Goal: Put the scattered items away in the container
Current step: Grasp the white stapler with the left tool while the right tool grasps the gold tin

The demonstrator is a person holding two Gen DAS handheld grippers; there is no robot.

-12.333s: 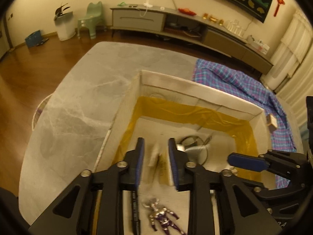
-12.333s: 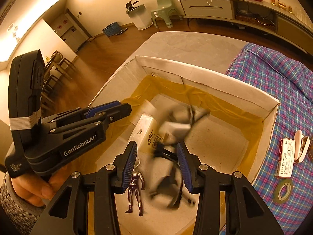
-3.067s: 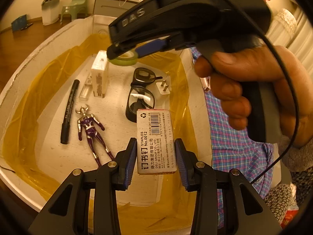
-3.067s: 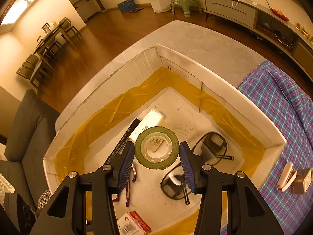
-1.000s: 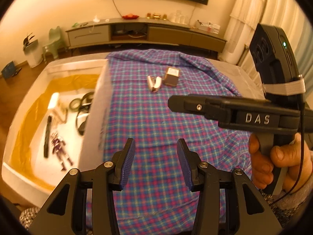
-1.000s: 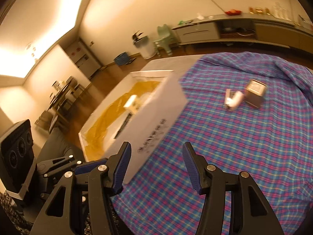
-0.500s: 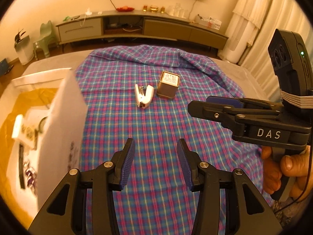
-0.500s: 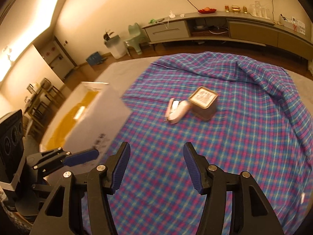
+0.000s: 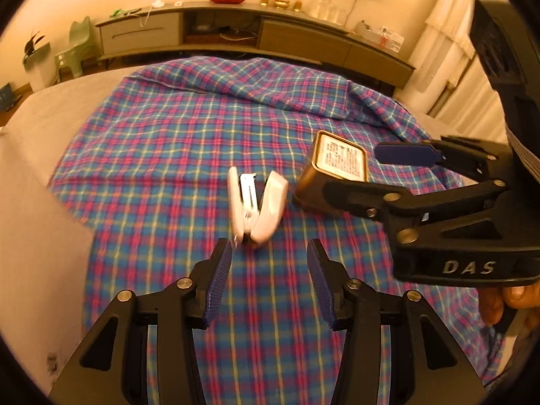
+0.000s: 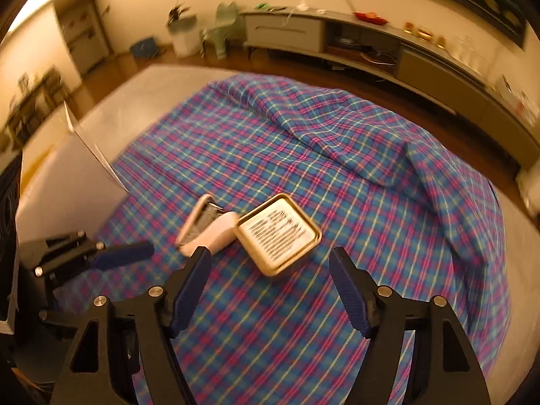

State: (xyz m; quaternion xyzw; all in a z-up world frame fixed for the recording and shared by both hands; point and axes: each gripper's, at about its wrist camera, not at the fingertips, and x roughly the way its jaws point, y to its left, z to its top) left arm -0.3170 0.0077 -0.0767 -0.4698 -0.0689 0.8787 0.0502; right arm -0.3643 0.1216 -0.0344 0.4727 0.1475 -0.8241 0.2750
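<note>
One stapler [image 9: 258, 207] — seemingly one tin [image 9: 332, 172]

- Pale table [image 9: 44, 111] — carrying a plaid cloth [image 9: 189, 128], which is covering most of its top and bunching into folds at the far edge.
- White box [image 10: 67, 182] — sitting at the cloth's left edge.
- White stapler [image 9: 256, 202] and gold tin [image 10: 278, 234] — lying on the cloth, just beside each other.

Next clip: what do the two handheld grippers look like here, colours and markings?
Both are black plastic, with two fingers lined by ribbed blue pads and silver screws at the pivots. The right gripper has "DAS" in pale letters on its body, seen from the left wrist view. The left gripper shows no lettering in either view.
</note>
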